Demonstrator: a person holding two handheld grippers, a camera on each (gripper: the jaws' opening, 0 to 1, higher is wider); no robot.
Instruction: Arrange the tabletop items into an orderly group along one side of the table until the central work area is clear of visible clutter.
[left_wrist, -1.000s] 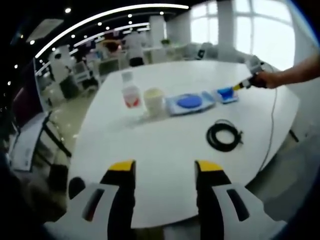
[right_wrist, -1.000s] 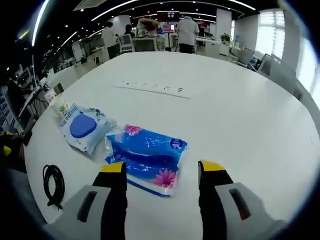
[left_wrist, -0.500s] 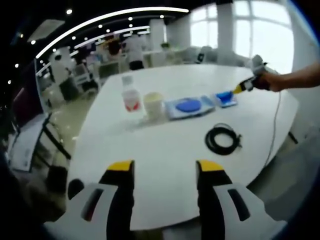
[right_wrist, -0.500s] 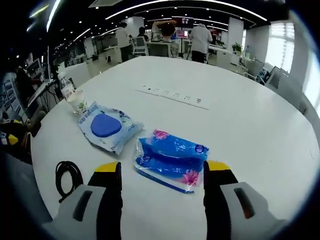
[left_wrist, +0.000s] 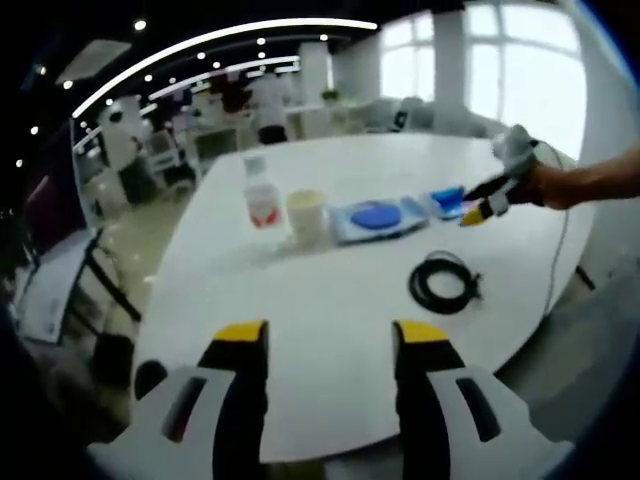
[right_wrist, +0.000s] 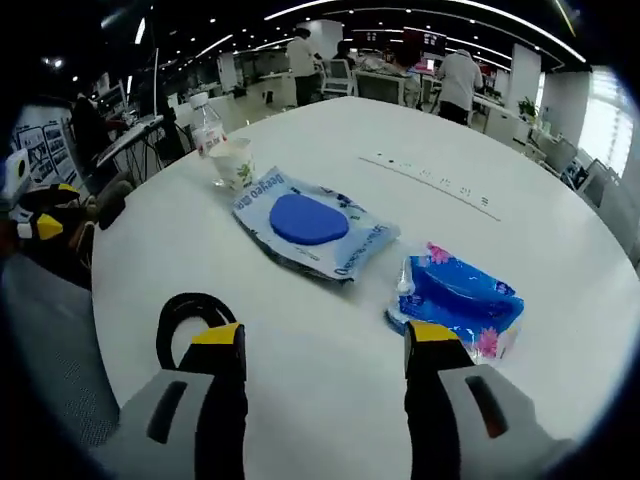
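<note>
A row of items sits along the far part of a smooth, round white table (left_wrist: 330, 300). In the left gripper view, from left to right, stand a clear plastic water bottle with a red label (left_wrist: 261, 192), a pale paper cup (left_wrist: 307, 213) just beside it, a flat, glossy wet-wipes pack with a round blue lid (left_wrist: 377, 216), and a crinkly blue tissue packet (left_wrist: 447, 200) at the row's right end. Nearer than the row, apart from it, lies a black cable coiled into a loose ring (left_wrist: 444, 282). In the right gripper view the same wipes pack (right_wrist: 310, 224) lies at the centre, its printed film creased, with the blue tissue packet (right_wrist: 458, 300), patterned with pink flowers, just beside it to the right. The cup (right_wrist: 233, 162) and bottle (right_wrist: 206, 120) stand beyond the wipes pack, and the cable coil (right_wrist: 190, 322) lies close to the view's own jaws, partly hidden behind one. A long white power strip (right_wrist: 430, 180) lies flat farther back on the table. The left gripper (left_wrist: 322, 335) hangs over bare table with its yellow-tipped jaws spread apart and nothing between them. The right gripper (right_wrist: 323, 336), also yellow-tipped, is released too, jaws wide and gripping nothing; in the left gripper view it (left_wrist: 480, 200) appears held in a person's hand (left_wrist: 555, 185), near the tissue packet. People stand among desks in the office behind.
</note>
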